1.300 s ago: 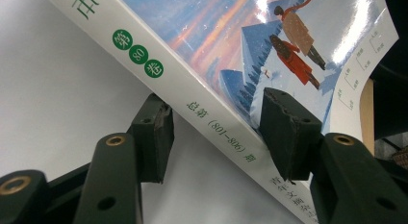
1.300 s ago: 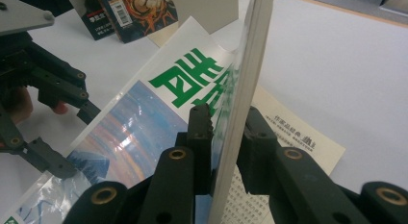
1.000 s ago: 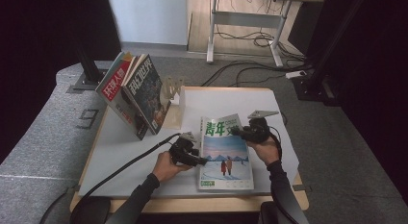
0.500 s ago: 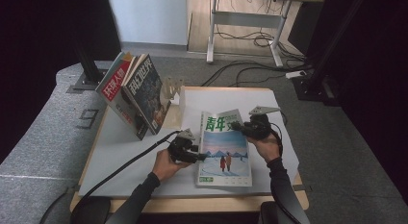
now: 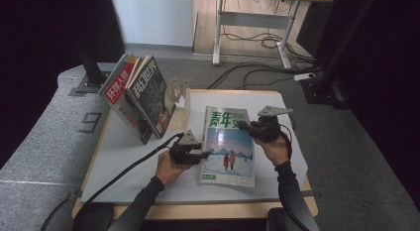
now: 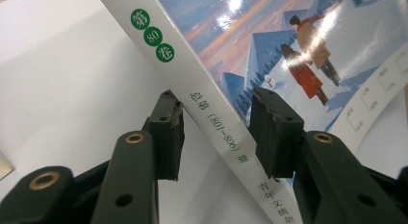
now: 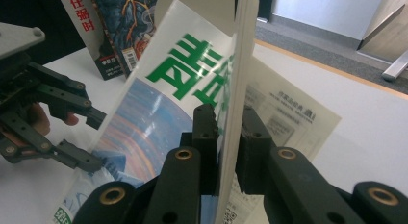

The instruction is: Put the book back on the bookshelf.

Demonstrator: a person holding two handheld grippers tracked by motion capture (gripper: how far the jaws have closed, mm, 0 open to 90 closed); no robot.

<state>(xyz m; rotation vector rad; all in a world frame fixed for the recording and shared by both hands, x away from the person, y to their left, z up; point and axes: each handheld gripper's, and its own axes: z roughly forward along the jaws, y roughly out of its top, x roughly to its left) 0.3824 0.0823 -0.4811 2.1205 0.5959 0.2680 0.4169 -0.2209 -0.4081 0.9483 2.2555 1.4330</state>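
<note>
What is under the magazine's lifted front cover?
In the right gripper view, the right gripper pinches the magazine's cover, baring a printed inner page; the cover hides the rest of it.

2 leaning books [image 5: 136, 97] beside a clear stand [image 5: 178, 92] on the table [image 5: 119, 156].

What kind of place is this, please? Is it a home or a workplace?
Probably a workplace, such as a lab or a recording room. A white table stands between dark curtains, cables lie on the grey carpet, and an office desk frame stands behind.
</note>
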